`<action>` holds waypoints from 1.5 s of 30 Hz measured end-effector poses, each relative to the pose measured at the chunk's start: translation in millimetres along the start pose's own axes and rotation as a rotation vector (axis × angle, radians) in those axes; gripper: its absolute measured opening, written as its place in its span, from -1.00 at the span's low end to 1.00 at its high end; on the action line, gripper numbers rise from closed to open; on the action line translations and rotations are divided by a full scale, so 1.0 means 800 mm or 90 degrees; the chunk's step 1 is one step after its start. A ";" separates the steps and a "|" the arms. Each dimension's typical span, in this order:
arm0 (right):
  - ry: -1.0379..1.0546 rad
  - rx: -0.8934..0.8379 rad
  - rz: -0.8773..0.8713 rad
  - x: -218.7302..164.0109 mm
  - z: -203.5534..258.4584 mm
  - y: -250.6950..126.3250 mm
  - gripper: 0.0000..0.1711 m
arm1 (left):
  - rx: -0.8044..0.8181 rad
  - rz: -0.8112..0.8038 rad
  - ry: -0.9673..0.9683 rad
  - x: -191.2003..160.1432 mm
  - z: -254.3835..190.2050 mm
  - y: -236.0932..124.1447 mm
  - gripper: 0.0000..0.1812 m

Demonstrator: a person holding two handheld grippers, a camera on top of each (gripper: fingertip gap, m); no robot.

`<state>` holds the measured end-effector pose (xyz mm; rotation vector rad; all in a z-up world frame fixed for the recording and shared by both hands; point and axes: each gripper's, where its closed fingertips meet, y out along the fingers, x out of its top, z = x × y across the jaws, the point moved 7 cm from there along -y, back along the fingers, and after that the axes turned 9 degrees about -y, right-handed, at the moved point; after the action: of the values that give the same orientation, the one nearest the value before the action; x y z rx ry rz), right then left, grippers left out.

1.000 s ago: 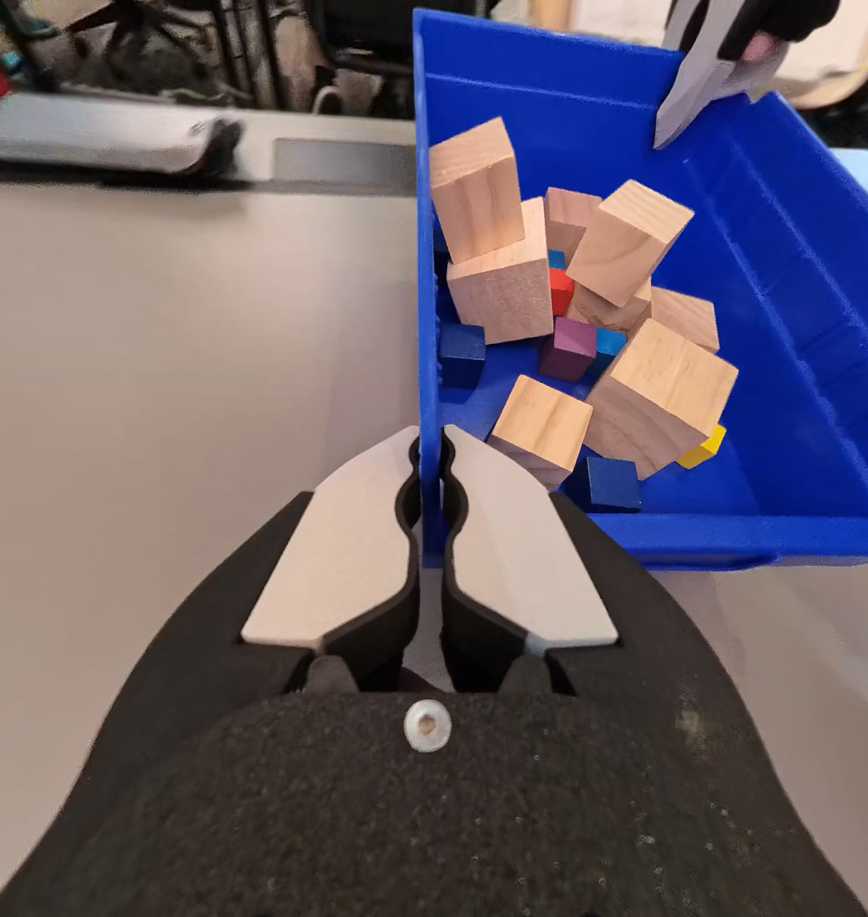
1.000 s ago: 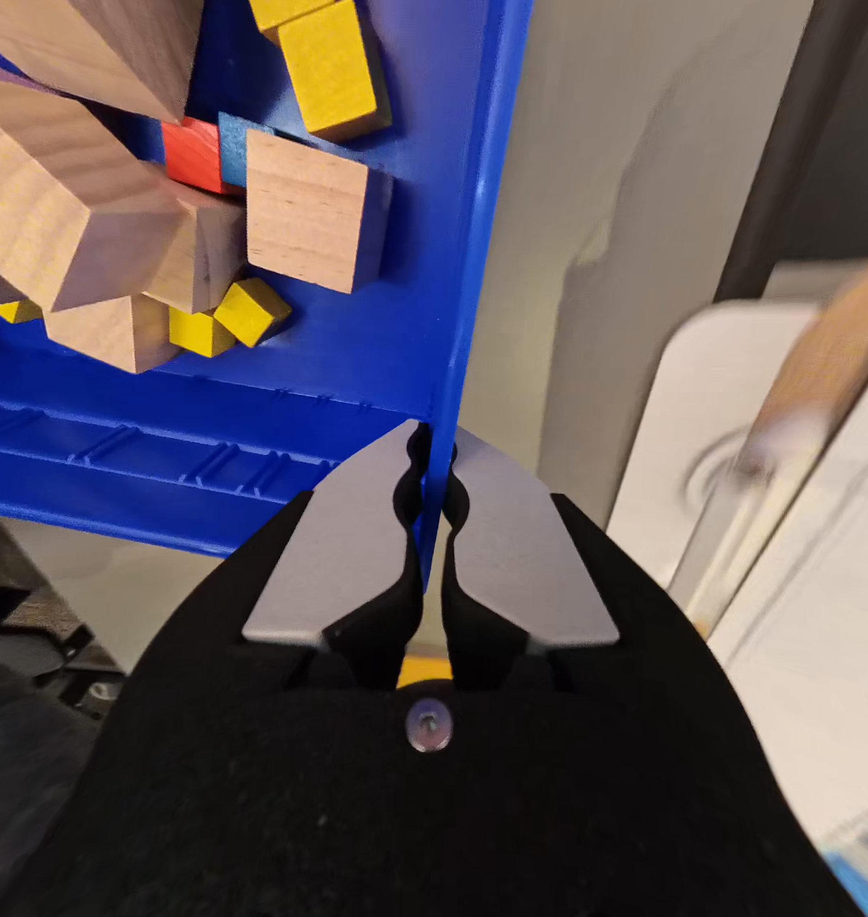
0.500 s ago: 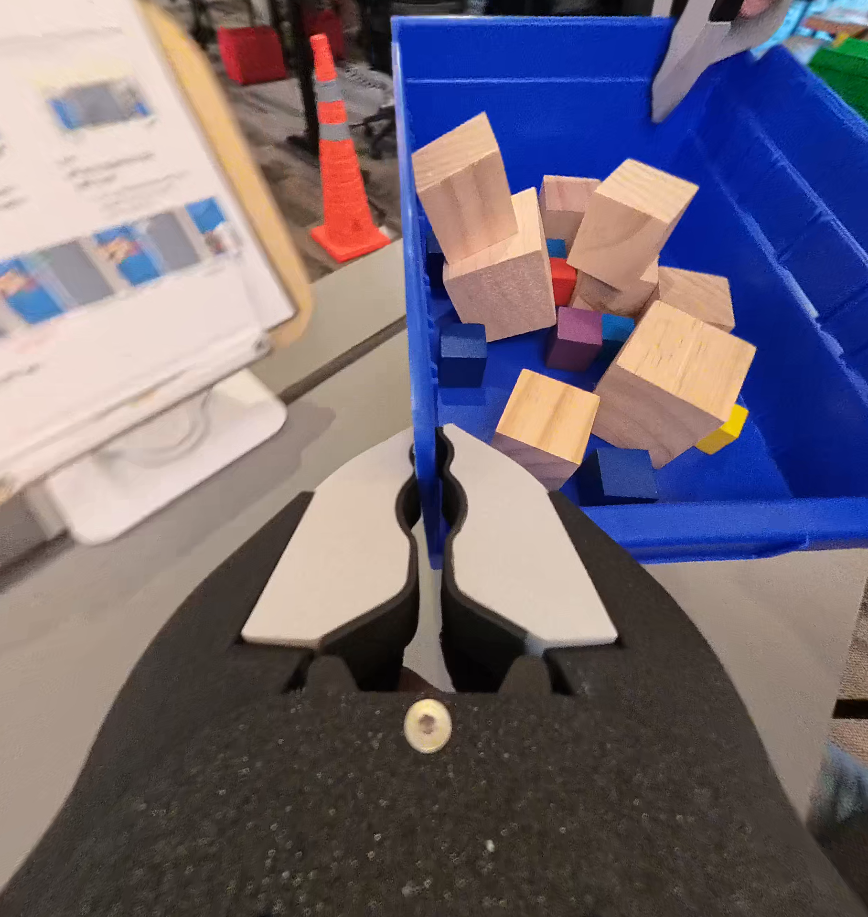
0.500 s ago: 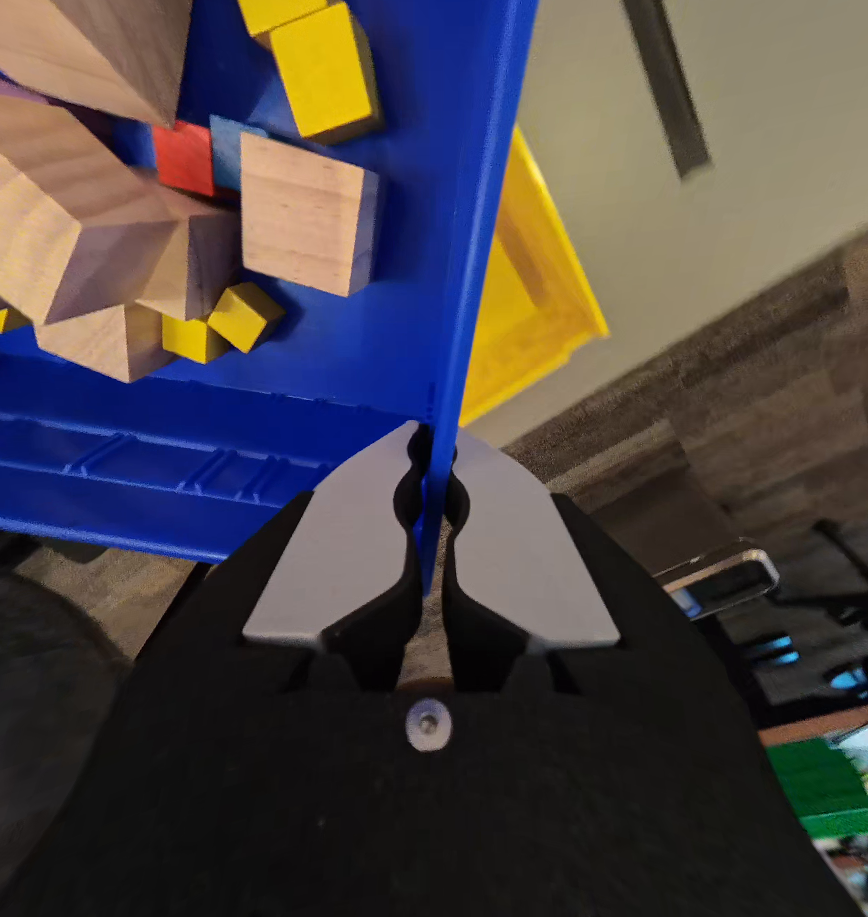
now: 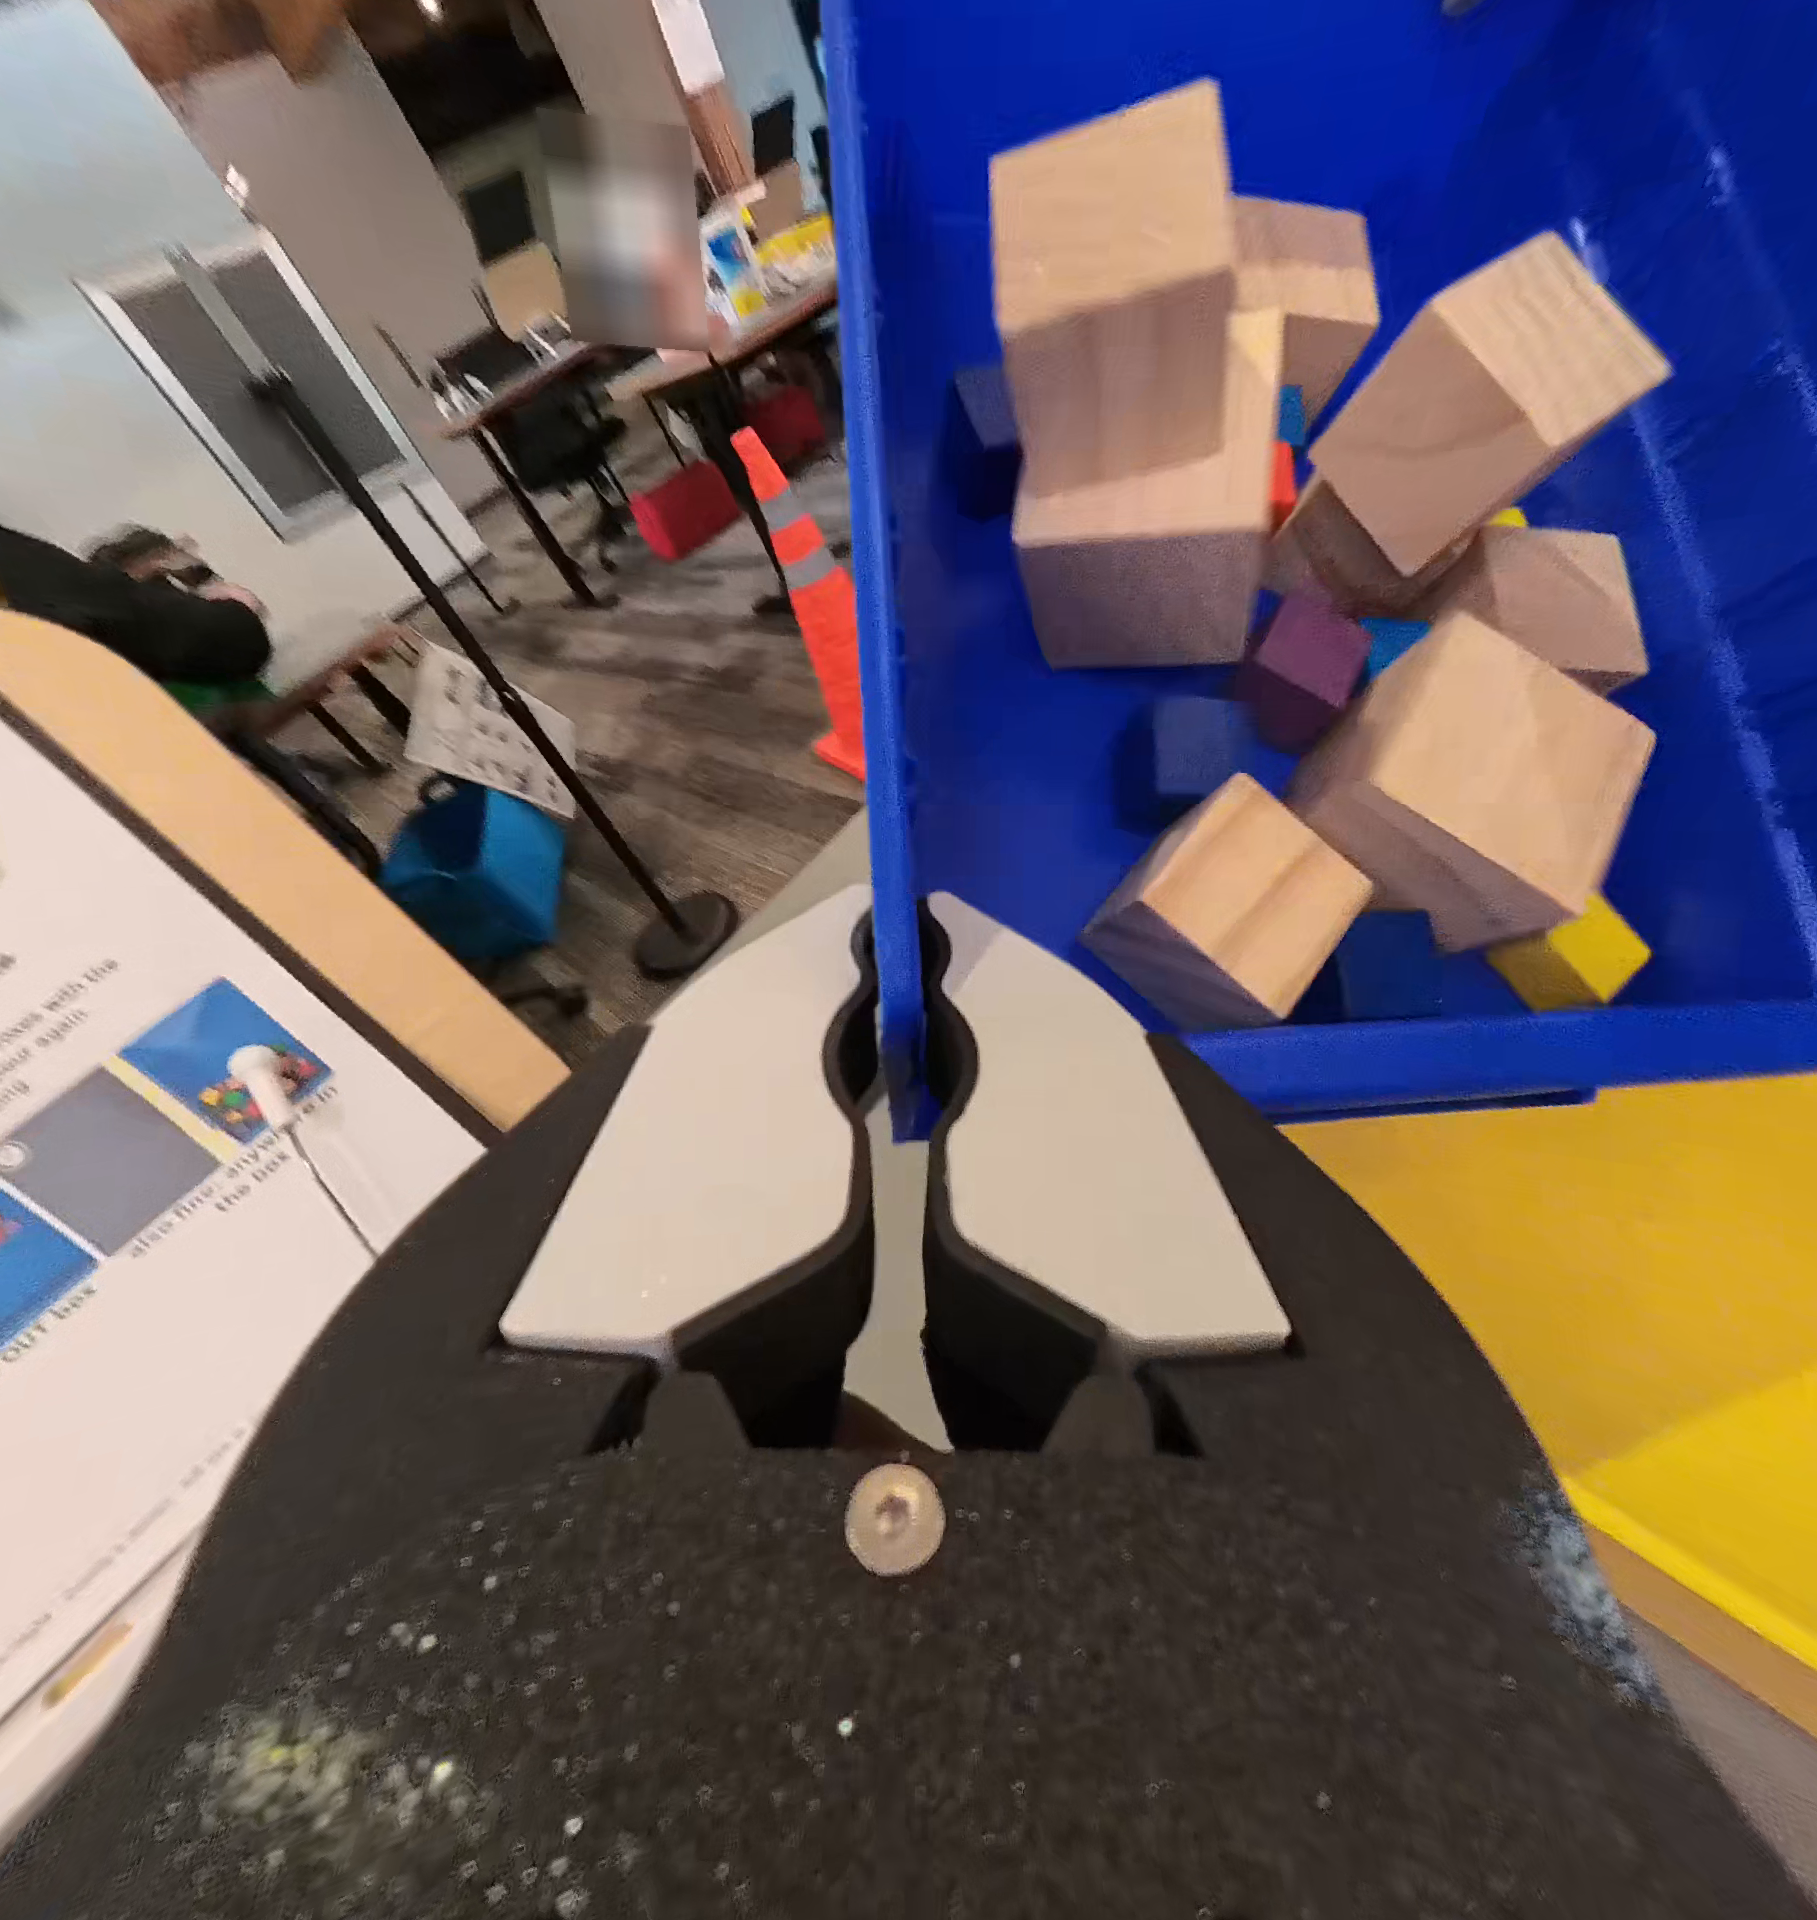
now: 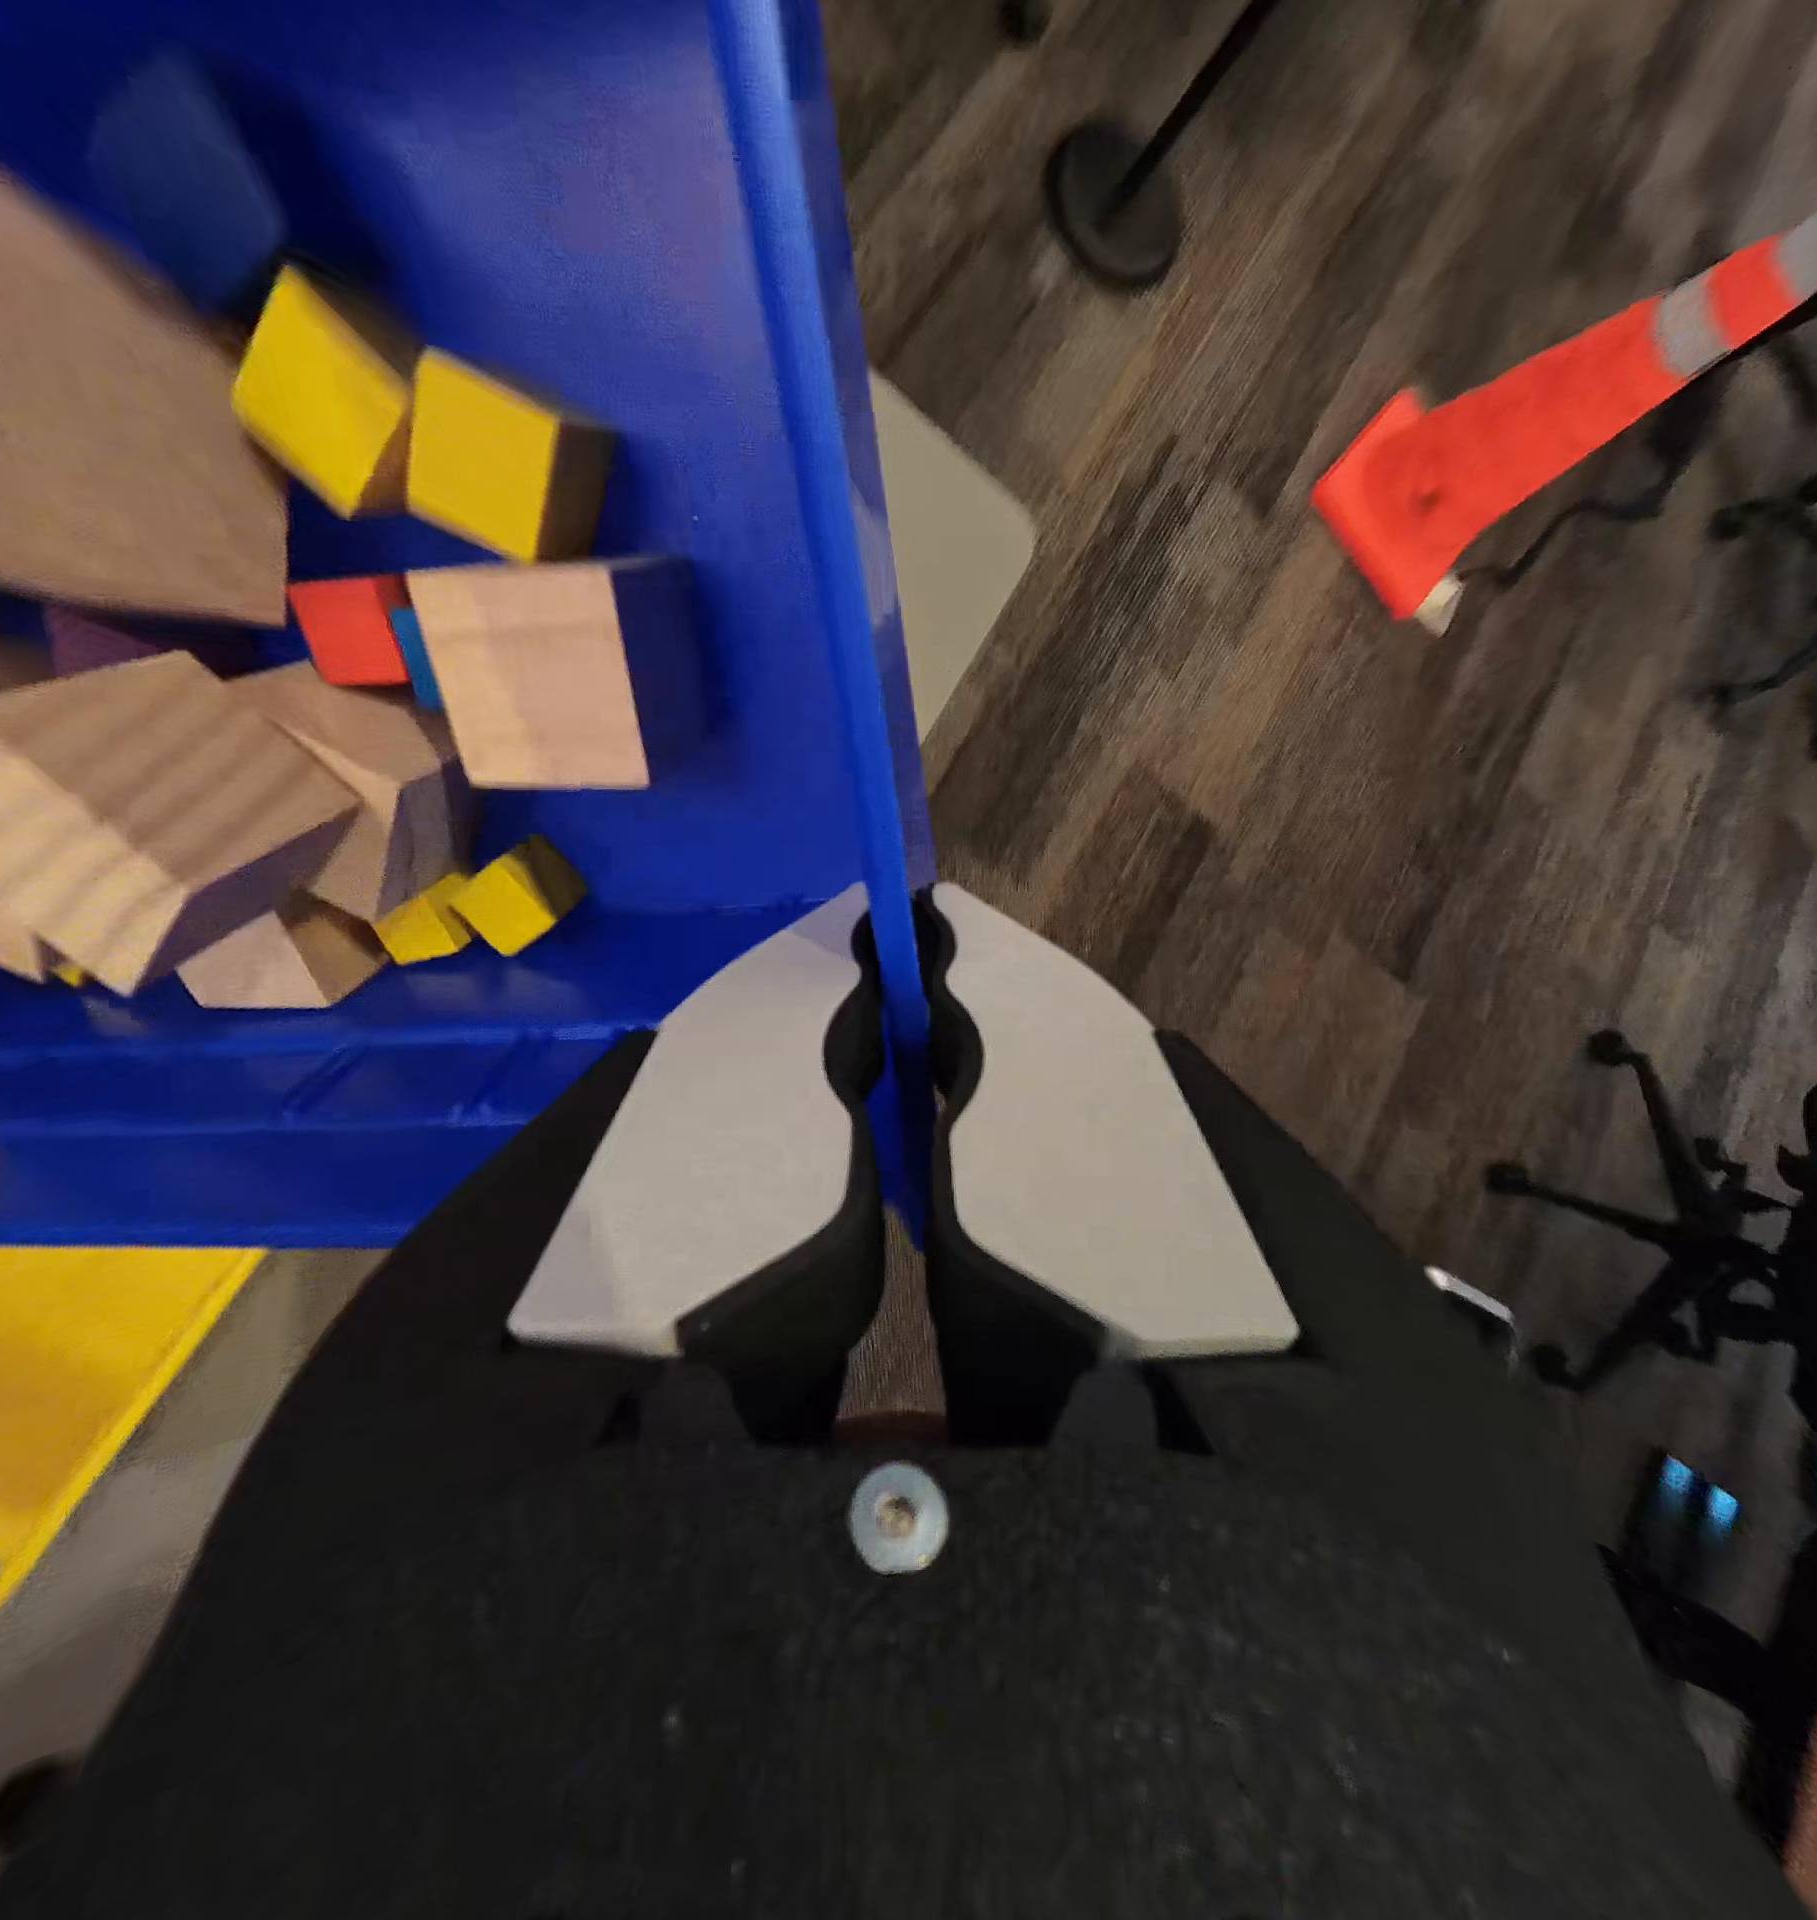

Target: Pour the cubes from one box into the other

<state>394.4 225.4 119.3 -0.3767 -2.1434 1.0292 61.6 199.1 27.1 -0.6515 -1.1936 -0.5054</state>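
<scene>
Lifted blue box (image 5: 1403, 1060) now overhangs yellow box (image 5: 1569, 1299).

We are seeing the blue box (image 5: 1766, 436) lifted and tilting, its near rim hanging over the yellow box (image 5: 1506, 1299), which is lying below it at the near right. The cubes (image 5: 1455, 758) are crowding together inside the blue box: large plain wooden ones piling over small purple, blue, red and yellow ones (image 6: 405, 436), several blurring.
</scene>
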 end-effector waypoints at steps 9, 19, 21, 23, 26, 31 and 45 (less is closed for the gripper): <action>0.019 -0.110 -0.063 -0.025 0.033 0.018 -0.96 | 0.059 -0.020 0.080 -0.025 -0.002 0.010 -0.97; 0.037 -0.278 -0.220 -0.044 0.066 0.005 -0.94 | 0.159 -0.141 0.179 -0.040 -0.014 0.002 -0.97; 0.042 -0.326 -0.247 -0.053 0.077 -0.004 -0.94 | 0.176 -0.172 0.199 -0.043 -0.021 0.001 -0.97; 0.054 -0.368 -0.274 -0.062 0.088 -0.013 -0.93 | 0.189 -0.195 0.207 -0.046 -0.025 0.001 -0.97; 0.049 -0.431 -0.299 -0.073 0.106 -0.022 -0.93 | 0.205 -0.217 0.216 -0.051 -0.029 0.003 -0.97; 0.039 -0.487 -0.316 -0.088 0.130 -0.024 -0.93 | 0.208 -0.231 0.227 -0.068 -0.035 0.006 -0.97; 0.037 -0.594 -0.372 -0.116 0.168 -0.029 -0.94 | 0.225 -0.256 0.255 -0.076 -0.043 0.006 -0.96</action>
<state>364.5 86.1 35.2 -0.1641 -2.3433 -0.3378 70.0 180.2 -39.9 0.0037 -0.9955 -0.7021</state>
